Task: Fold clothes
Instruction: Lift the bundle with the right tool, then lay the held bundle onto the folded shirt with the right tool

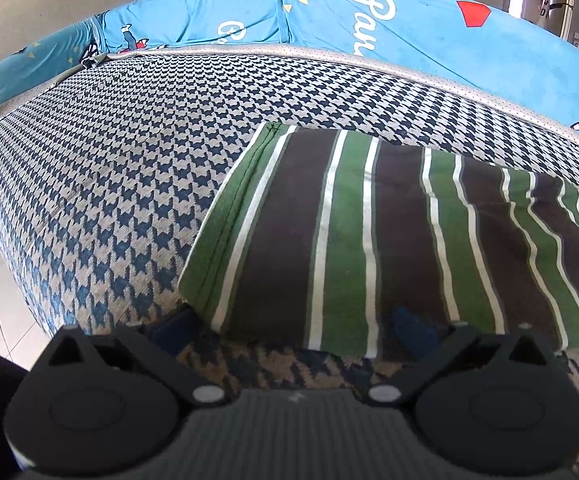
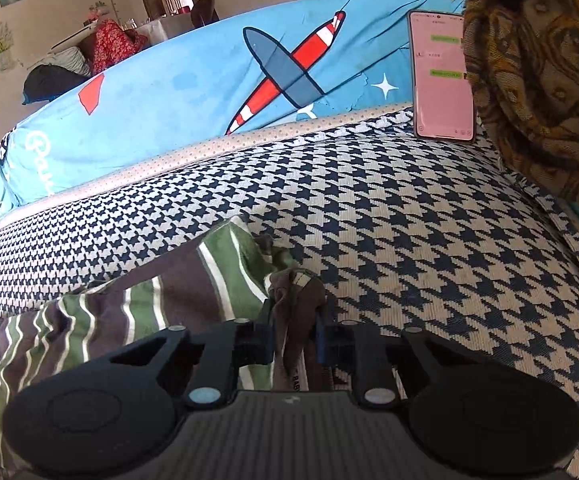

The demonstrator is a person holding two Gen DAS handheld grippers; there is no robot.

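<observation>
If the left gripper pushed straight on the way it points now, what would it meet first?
Most likely the striped garment: its near folded edge lies right across the left gripper, whose open fingers straddle it. Beyond lies the houndstooth cushion. Depth is hard to judge here.

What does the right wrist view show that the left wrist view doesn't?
Right wrist only: a lit phone propped at the cushion's back edge, a brown patterned cloth beside it, and the right tongs shut on a bunched bit of the striped garment. Left wrist only: the left tongs open at the garment's flat near edge. Both: garment, houndstooth cushion, blue blanket.
</observation>
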